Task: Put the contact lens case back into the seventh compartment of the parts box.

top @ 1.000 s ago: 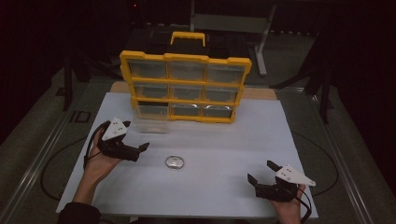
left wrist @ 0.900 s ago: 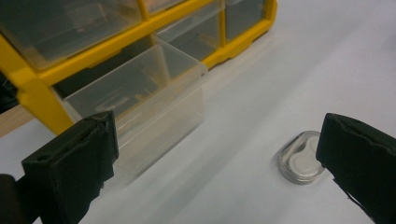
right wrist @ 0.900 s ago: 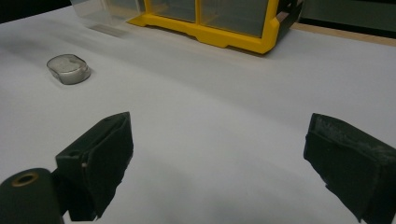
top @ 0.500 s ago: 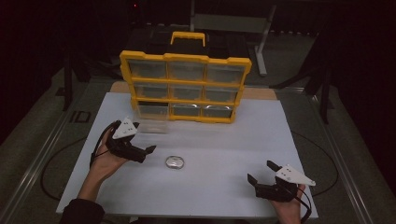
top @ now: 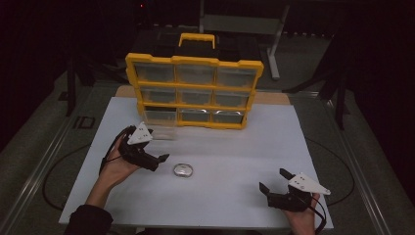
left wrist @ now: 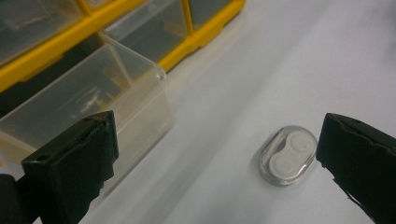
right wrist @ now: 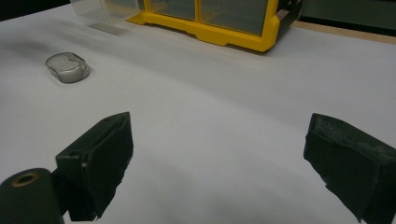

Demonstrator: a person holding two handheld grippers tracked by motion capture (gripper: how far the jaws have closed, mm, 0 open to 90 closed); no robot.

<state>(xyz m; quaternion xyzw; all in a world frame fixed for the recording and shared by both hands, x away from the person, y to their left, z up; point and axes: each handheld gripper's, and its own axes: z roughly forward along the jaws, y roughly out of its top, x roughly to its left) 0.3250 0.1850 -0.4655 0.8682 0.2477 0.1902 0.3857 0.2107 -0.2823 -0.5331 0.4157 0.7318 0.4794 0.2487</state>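
So the little clear case (top: 183, 170) – two white round bits inside – sits flat on the white bench (top: 235, 147), out in front of the yellow organizer (top: 193, 90). Left gripper (top: 164, 157) hovers just beside it, jaws spread wide, holding nothing. One clear drawer (top: 160, 126) is pulled out of the organizer's bottom-left slot, near that hand. Right gripper (top: 274, 180) rests well apart near the bench's front right – jaws wide too, empty.

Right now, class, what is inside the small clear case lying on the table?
Two round white discs sit side by side inside the clear case. What they are cannot be told; anything beneath them is hidden.
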